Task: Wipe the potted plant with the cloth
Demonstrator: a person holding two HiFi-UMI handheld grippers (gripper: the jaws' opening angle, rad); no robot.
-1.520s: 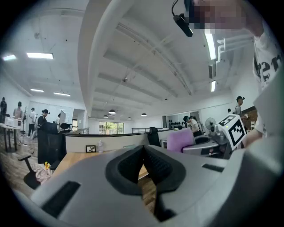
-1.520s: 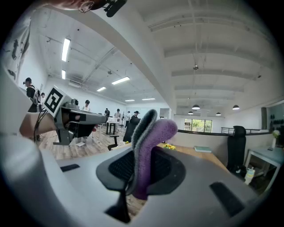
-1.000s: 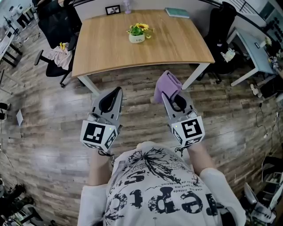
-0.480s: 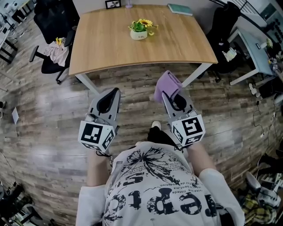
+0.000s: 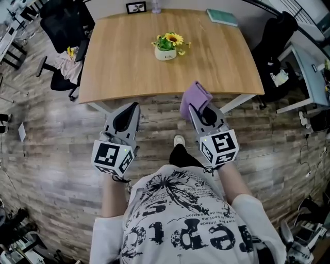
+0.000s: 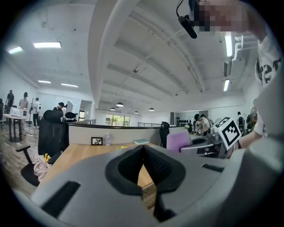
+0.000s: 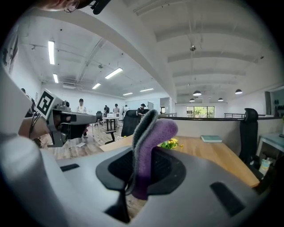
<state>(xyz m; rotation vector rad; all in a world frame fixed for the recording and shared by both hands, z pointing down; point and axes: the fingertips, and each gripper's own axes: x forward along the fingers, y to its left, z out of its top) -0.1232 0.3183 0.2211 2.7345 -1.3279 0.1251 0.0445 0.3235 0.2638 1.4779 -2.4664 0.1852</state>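
The potted plant [image 5: 166,46], yellow flowers in a white pot, stands on the wooden table [image 5: 118,56] toward its far middle. My right gripper [image 5: 195,107] is shut on a folded purple cloth [image 5: 194,98], which sticks up past its tips at the table's near edge. In the right gripper view the cloth [image 7: 148,146] stands between the jaws, with the flowers [image 7: 170,143] just behind it. My left gripper [image 5: 135,105] is shut and empty, its tips at the table's near edge; the left gripper view shows its jaws [image 6: 143,156] meeting with nothing between them.
A small picture frame [image 5: 136,7], a bottle [image 5: 156,5] and a teal book [image 5: 223,17] sit along the table's far edge. A black office chair with clothes [image 5: 64,51] stands at the left, another chair [image 5: 281,46] and a white desk [image 5: 312,67] at the right.
The table and plant have come closer in the head view as I walk toward them. Both grippers now reach the table's near edge; the cloth stays gripped.
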